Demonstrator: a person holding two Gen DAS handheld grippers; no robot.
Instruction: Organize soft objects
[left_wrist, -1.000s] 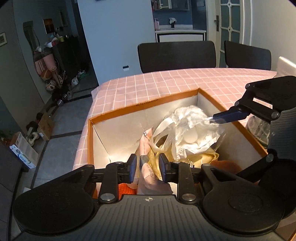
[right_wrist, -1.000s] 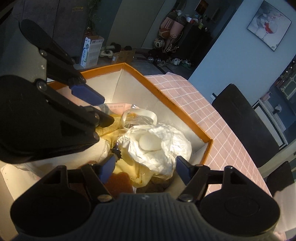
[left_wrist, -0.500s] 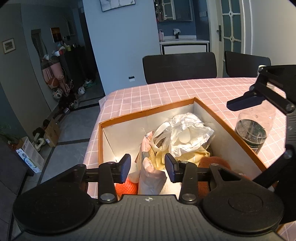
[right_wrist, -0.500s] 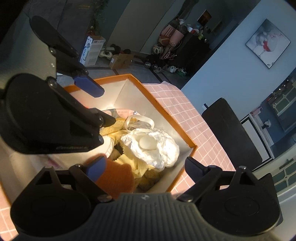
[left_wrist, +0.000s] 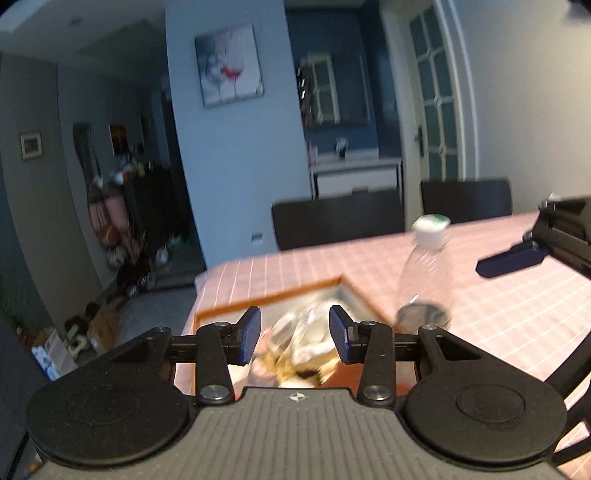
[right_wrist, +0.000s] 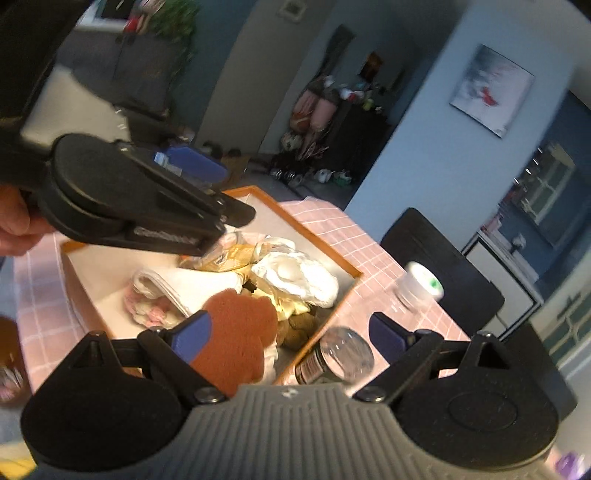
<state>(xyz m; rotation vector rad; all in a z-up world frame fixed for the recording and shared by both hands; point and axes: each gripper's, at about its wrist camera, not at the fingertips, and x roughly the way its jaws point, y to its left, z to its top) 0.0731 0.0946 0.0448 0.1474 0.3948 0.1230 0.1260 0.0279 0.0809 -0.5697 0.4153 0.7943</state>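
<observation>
Orange-rimmed box (right_wrist: 314, 242) holds the soft items (right_wrist: 295, 273); both the left gripper (left_wrist: 294, 339) and right gripper (right_wrist: 290, 334) stand apart and empty above it, so any next approach should avoid the bottle (right_wrist: 343, 354) beside the box.

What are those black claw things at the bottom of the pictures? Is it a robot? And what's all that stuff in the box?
It is no robot. A person holds a two-finger grabber in each hand, and each grabber has a small camera looking out along its fingers, so you see it at the bottom of its own picture.

One picture looks from the left gripper, the other from the right gripper. Both are open and hold nothing; their jaws have just been opening.

In the right one you can also see the left grabber from the side, with a hand holding it.

Below them is a table with a pink checked cloth. On it sits an orange-edged box full of soft things: a crumpled white bag, a folded white cloth, a brown flower-shaped pad. Beside the box stands a clear plastic bottle.
</observation>
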